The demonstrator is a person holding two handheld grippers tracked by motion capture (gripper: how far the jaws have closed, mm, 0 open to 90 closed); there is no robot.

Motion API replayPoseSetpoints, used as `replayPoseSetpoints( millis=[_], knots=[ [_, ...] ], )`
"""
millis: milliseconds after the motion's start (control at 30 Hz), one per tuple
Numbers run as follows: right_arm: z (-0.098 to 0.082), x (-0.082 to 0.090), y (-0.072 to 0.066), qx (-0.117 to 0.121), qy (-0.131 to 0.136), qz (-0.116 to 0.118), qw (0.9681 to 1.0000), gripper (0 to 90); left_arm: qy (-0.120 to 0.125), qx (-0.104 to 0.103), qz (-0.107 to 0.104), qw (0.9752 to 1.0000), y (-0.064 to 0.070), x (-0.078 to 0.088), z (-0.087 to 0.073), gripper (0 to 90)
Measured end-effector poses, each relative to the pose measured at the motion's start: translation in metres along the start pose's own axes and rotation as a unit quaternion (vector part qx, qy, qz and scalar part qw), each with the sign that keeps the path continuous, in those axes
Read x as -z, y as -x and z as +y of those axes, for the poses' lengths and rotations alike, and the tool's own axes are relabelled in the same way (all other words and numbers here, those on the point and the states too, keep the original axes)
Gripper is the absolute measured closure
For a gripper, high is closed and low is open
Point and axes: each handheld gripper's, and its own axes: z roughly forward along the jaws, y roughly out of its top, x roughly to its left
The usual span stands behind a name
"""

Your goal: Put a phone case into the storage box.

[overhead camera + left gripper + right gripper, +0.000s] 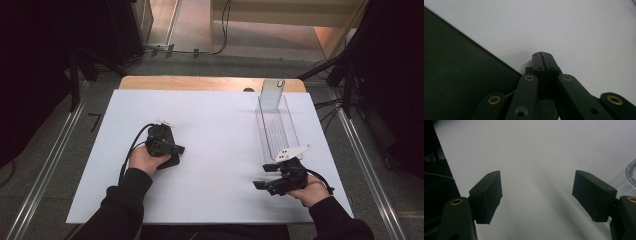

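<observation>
Two claws sit on my white worktop: left claw clenched on nothing, beside a flat black slab at left of centre; right claw released, lower right, below the clear tray.

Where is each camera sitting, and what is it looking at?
High view: sits above the person's side, looks forward and down on the white table; both forearms, left gripper, right gripper.
Left gripper view: rides the left gripper, looks along shut jaws at the table and a dark slab's edge.
Right gripper view: rides the right gripper, looks between open jaws at the table.
Shared: high and right gripper views both show the clear tray.
</observation>
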Motion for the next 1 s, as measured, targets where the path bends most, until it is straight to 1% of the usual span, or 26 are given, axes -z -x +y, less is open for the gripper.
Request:
replayPoseSetpoints(
  millis=[133,233,367,400,533,667,833,900,933,1000],
  knots=[
    [0.001,0.0,-0.001,0.003,0.0,0.0,1.0,22.0,-0.002,0.004,0.0,1.0,-0.002,0.004,-0.004,89.9],
    [0.0,0.0,-0.001,-0.001,0.0,-0.001,1.0,22.0,-0.005,0.004,0.002,1.0,-0.004,0.009,-0.009,89.9],
    [0.0,0.0,0.0,-0.001,0.001,-0.001,1.0,22.0,-0.007,0.01,0.0,0.9999,-0.008,0.015,-0.017,89.9],
    [0.0,0.0,0.0,-0.001,0.001,-0.001,1.0,22.0,-0.007,0.014,-0.001,0.9999,-0.009,0.017,-0.019,89.9],
    [0.0,0.0,0.0,-0.001,0.0,-0.002,1.0,22.0,-0.008,0.021,0.003,0.9998,-0.013,0.024,-0.026,89.9],
    [0.001,0.0,0.001,0.0,0.001,-0.002,1.0,22.0,-0.008,0.025,0.003,0.9997,-0.017,0.03,-0.031,89.7],
    [0.0,0.0,0.001,-0.002,0.001,-0.004,1.0,22.0,-0.011,0.028,0.009,0.9995,-0.023,0.038,-0.038,89.8],
    [0.0,0.0,0.001,0.0,0.0,-0.003,1.0,22.0,-0.009,0.035,0.007,0.9993,-0.025,0.04,-0.04,89.4],
    [0.0,0.0,0.001,-0.001,-0.001,-0.003,1.0,22.0,-0.005,0.04,0.004,0.9992,-0.024,0.04,-0.04,87.8],
    [0.001,0.0,0.001,-0.002,-0.002,-0.002,1.0,22.0,-0.002,0.04,-0.005,0.9992,-0.023,0.041,-0.04,84.6]
  ],
)
